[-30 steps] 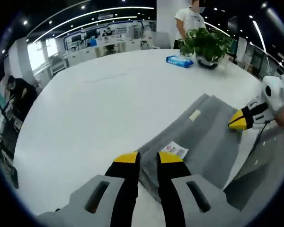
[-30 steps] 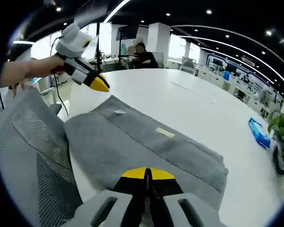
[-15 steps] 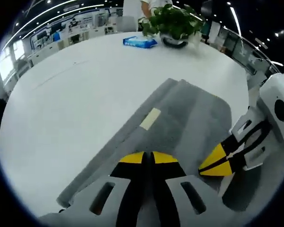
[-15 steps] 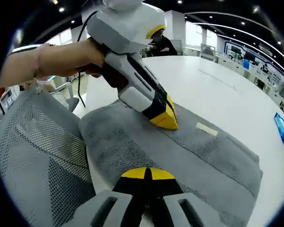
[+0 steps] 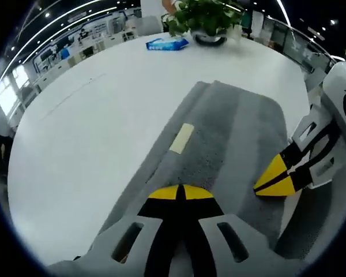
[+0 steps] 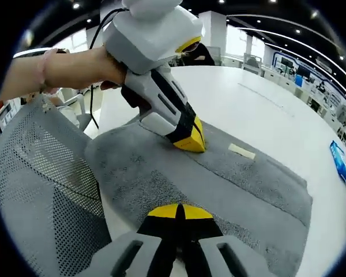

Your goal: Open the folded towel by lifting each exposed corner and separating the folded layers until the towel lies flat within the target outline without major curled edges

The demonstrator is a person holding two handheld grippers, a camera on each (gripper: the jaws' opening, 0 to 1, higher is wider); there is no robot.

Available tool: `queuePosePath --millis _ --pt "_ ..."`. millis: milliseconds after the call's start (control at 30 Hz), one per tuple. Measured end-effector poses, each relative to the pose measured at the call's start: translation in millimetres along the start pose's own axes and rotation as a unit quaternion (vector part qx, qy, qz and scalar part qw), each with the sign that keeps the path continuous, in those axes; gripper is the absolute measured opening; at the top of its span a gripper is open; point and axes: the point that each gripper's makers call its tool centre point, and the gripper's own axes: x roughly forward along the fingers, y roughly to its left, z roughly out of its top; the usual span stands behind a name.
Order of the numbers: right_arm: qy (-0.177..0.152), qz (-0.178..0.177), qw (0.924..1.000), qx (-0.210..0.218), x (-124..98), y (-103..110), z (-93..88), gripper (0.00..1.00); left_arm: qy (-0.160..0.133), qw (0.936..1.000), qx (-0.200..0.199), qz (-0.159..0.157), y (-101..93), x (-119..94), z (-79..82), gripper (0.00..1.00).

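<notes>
A folded grey towel (image 5: 230, 127) (image 6: 236, 184) lies on the white table (image 5: 98, 127), one end at the table edge. It carries a small pale label (image 5: 181, 137) (image 6: 242, 151). My left gripper (image 5: 180, 192) is shut, and its yellow tips (image 6: 190, 141) press on the fold step of the towel, seemingly pinching cloth; a hand holds it. At the towel's near edge my right gripper (image 6: 179, 210) (image 5: 274, 180) is shut. I cannot tell whether it pinches cloth.
A grey mesh chair back (image 6: 40, 190) stands close against the table edge beside the towel. A potted plant (image 5: 205, 17) and a blue packet (image 5: 166, 43) (image 6: 340, 161) sit at the far side of the table. People are in the background.
My left gripper was open around the towel's tagged corner; it has shut and moved in over the towel's middle, close to the right gripper. The white tag no longer shows.
</notes>
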Motion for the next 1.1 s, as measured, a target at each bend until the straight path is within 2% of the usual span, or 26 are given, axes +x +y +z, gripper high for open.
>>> queuePosePath --millis 167,300,600,933,1100 --pt "-0.002 -0.020 0.9996 0.019 -4 -17 -4.1 0.00 0.013 0.9998 -0.016 -0.006 0.8 -6 -8.1 0.00" --pt "-0.005 -0.028 0.9990 0.035 -6 -27 -5.9 0.00 0.012 0.9996 -0.024 -0.006 -1.8 -9 -13.0 0.00" --pt "0.001 -0.041 0.9990 0.020 -6 -36 -6.4 0.00 0.011 0.9991 -0.041 -0.008 -6.2 -12 -17.3 0.00" --pt "0.007 -0.055 0.9982 0.022 -4 -54 -5.0 0.00 0.011 0.9980 -0.057 -0.025 -19.5 -17 -25.7 0.00" --pt "0.010 -0.068 0.9970 0.036 -3 -61 -4.3 0.00 0.007 0.9982 -0.051 -0.030 -28.8 -19 -27.8 0.00"
